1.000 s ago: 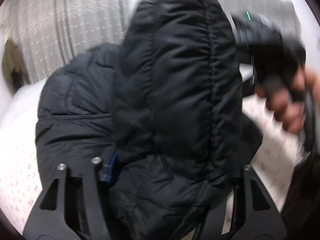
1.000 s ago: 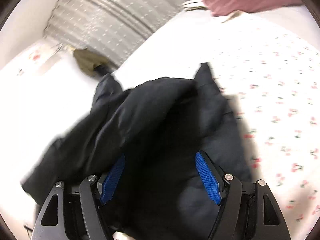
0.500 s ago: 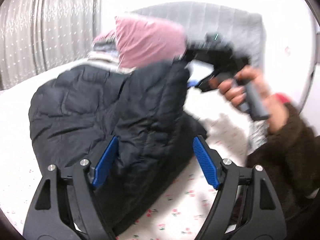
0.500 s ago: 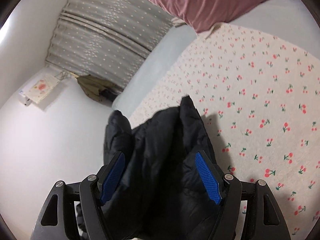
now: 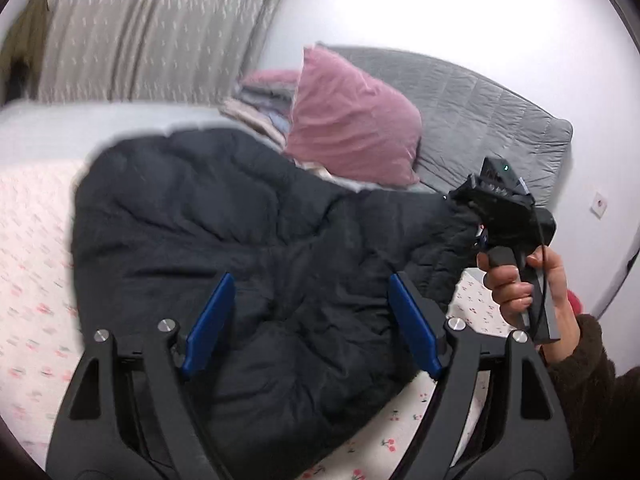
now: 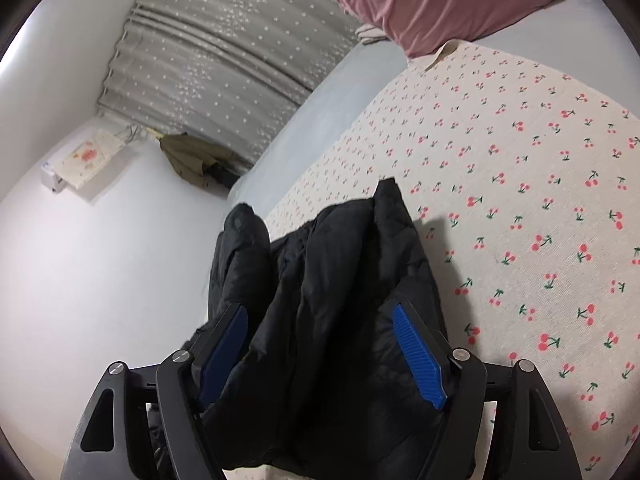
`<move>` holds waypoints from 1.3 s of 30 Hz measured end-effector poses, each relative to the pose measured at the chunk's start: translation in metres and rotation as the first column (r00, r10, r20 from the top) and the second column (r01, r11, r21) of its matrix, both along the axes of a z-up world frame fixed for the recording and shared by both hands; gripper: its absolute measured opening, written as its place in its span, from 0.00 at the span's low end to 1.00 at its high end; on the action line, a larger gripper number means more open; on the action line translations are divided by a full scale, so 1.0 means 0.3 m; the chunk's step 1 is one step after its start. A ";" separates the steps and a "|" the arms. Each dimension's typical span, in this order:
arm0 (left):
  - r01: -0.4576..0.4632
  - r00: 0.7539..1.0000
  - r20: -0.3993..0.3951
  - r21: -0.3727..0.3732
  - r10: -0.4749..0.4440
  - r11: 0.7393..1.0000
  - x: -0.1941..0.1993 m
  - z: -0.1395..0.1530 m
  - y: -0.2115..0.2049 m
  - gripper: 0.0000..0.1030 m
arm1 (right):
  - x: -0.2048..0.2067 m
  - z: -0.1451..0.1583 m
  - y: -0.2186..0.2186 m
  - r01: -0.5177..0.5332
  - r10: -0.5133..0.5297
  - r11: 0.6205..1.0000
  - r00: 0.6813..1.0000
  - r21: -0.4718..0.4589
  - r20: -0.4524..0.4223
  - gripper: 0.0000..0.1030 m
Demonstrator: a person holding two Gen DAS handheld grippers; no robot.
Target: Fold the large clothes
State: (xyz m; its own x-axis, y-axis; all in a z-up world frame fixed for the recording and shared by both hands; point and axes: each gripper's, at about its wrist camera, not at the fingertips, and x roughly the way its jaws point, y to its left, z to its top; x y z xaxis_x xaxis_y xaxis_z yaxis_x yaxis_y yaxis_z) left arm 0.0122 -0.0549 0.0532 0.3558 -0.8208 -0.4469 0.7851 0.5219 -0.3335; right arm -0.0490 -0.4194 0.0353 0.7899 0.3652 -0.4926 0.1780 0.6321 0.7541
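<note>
Currently: both tongs, left (image 5: 310, 322) and right (image 6: 320, 354), gaping apart around black jacket (image 5: 224, 232); smoothing toward pink pillow (image 5: 348, 128) advised before regripping.

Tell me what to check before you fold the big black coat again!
1. Black coat lying on the cherry sheet: ok, it sags in a puffy heap.
2. Left gripper open: ok, its blue pads are spread wide over the coat.
3. Right gripper gripping the coat: cannot tell, fabric bunches between wide pads.
4. Coat smooth: not ok, lumpy and creased.
5. Pink pillow out of the way: ok, it lies behind the coat.
</note>
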 end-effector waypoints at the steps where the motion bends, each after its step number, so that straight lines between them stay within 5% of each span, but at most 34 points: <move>1: 0.022 1.000 -0.022 0.005 -0.022 1.000 0.001 -0.020 -0.020 0.77 | 0.002 -0.003 0.006 -0.008 0.008 1.000 1.000 -0.001 -0.006 0.75; 6: 0.129 0.991 -0.051 0.083 -0.125 0.988 -0.043 -0.087 -0.118 0.76 | 0.004 -0.006 0.004 -0.029 0.029 1.000 1.000 0.004 -0.010 0.77; 12: 0.193 0.978 -0.095 0.090 -0.184 0.977 -0.058 -0.097 -0.118 0.76 | 0.035 -0.034 0.017 -0.056 0.059 0.995 0.998 0.085 -0.033 0.80; 16: 0.207 0.976 -0.092 0.106 -0.198 0.973 -0.075 -0.107 -0.113 0.76 | 0.067 0.003 0.074 -0.037 0.037 0.999 0.998 -0.016 -0.051 0.80; 19: 0.213 0.975 -0.088 0.117 -0.204 0.970 -0.084 -0.119 -0.113 0.76 | 0.074 0.106 0.099 0.055 -0.047 0.990 0.997 -0.133 0.061 0.80; 23: 0.210 0.977 -0.075 0.138 -0.201 0.968 -0.104 -0.115 -0.107 0.76 | 0.186 0.128 0.157 0.009 0.004 0.980 0.998 -0.199 0.066 0.78; 24: 0.206 0.978 -0.072 0.150 -0.197 0.967 -0.106 -0.110 -0.106 0.76 | 0.224 0.106 0.172 -0.013 0.022 0.979 0.999 -0.204 0.039 0.74; 26: 0.197 0.979 -0.075 0.158 -0.187 0.967 -0.106 -0.094 -0.099 0.76 | 0.283 0.048 0.191 -0.092 0.094 0.986 0.996 -0.137 0.010 0.45; 27: 0.193 0.980 -0.083 0.145 -0.182 0.970 -0.101 -0.077 -0.087 0.76 | 0.306 0.023 0.205 -0.142 0.142 0.984 0.990 -0.104 0.001 0.10; 35: 0.075 0.996 -0.042 -0.106 -0.080 0.992 -0.030 0.090 0.048 0.76 | 0.072 0.221 0.290 -0.141 0.199 0.932 0.969 -0.333 0.146 0.06; 39: 0.045 0.989 -0.139 -0.054 -0.052 0.998 0.032 0.002 -0.016 0.76 | 0.005 0.079 0.280 -0.205 0.178 0.908 0.978 -0.366 -0.106 0.10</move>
